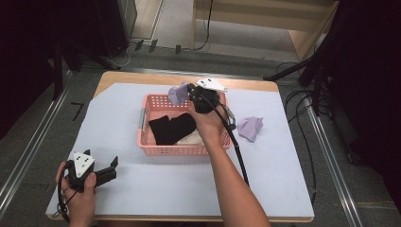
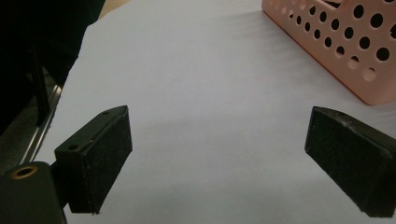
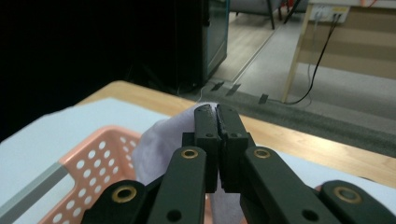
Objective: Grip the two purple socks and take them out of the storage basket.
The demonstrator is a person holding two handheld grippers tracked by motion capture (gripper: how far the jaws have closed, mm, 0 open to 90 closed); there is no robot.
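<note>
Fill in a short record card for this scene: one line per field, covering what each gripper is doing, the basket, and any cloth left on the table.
right gripper: shut on the lilac cloth, held above the basket's far rim
left gripper: open, nothing between its fingers, near the table's front left corner
basket: pink, perforated, holds a black garment and a pale one
second lilac cloth: lies on the white table cover, right of the basket
</note>
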